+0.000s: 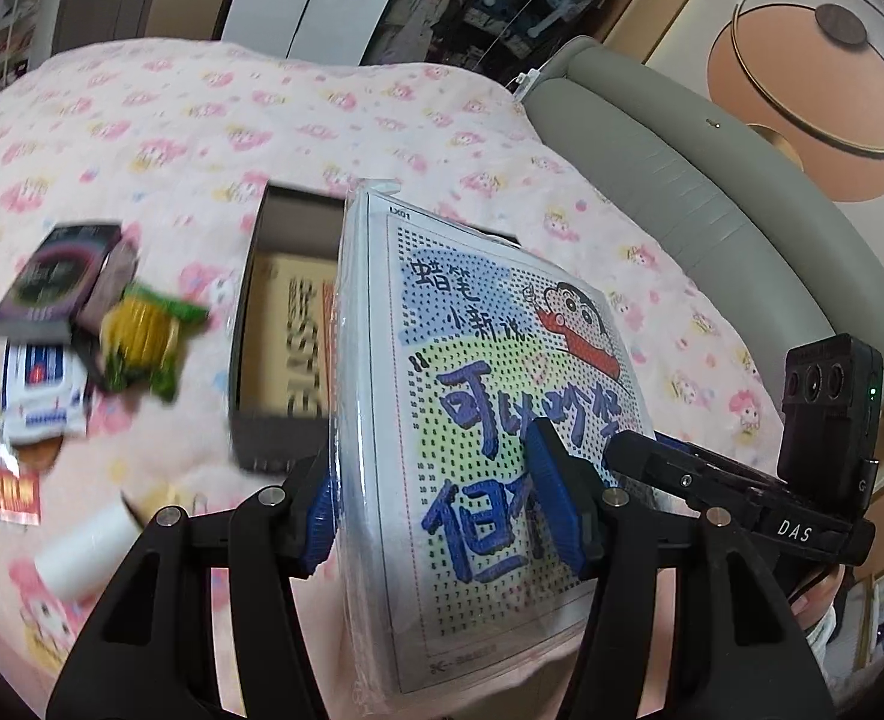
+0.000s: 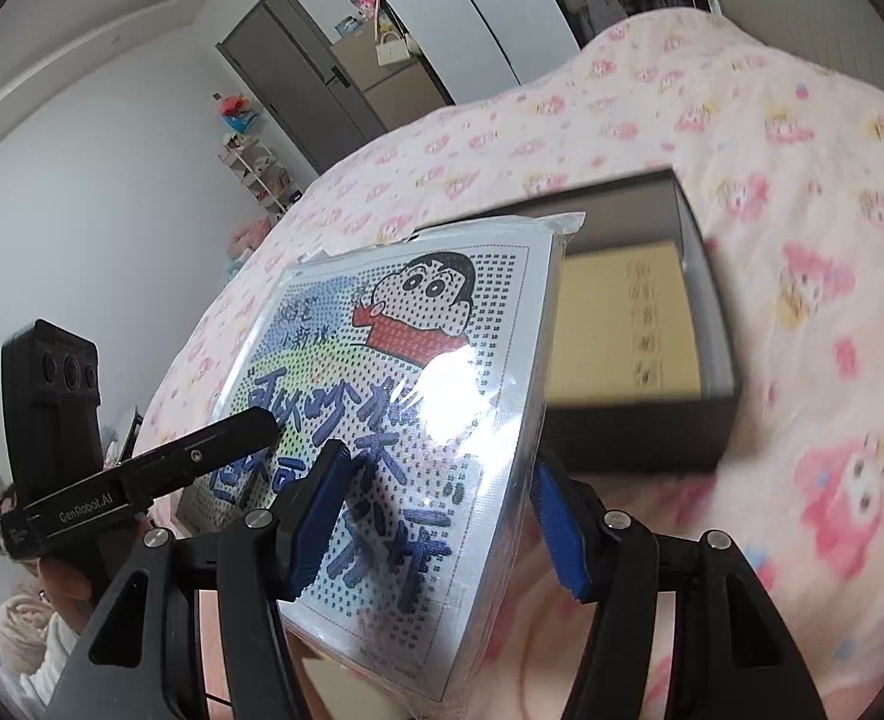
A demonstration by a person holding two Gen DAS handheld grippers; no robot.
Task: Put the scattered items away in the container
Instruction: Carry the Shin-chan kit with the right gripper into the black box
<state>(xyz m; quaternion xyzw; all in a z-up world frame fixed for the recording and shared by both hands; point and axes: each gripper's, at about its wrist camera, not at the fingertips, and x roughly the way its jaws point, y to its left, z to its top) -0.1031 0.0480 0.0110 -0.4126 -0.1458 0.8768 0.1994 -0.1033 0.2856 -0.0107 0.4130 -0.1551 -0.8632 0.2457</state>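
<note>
Nearest the cameras, 2 hand-held grippers clamp 1 flat plastic-wrapped craft kit (image 1: 490,420) between them. The left hand-held gripper (image 1: 442,516) has its blue pads (image 1: 553,504) pressed on the kit's 2 faces near 1 bottom corner, and the right hand-held gripper (image 2: 435,522) pinches it the same way from the other side. In each wrist view the other gripper's black body and camera block show beside the kit.

The kit is a thick white rectangular slab in glossy film, held up above the bed and tilted. Its printed face carries a dotted grid pattern, a cartoon boy with black hair and a red top, a green and blue background, and large blue Chinese characters. Glare whitens the middle of the face in the right wrist view.

Just beyond the kit, 1 open black box (image 2: 700,312) sits on the bed's pink cartoon-print blanket (image 1: 159,138), with 1 tan book lying flat on its floor and bare floor beside it. The kit's far edge overlaps the box's near wall in both views.

Left of the box, well apart from it, lie 1 dark book (image 1: 51,282), 1 green-and-yellow snack packet (image 1: 147,336), 1 blue-and-white packet (image 1: 42,396), 1 red-and-yellow packet at the frame edge and 1 white roll (image 1: 81,552). Open blanket surrounds the box on its other sides. A grey padded headboard (image 1: 682,180) bounds the bed beyond.
</note>
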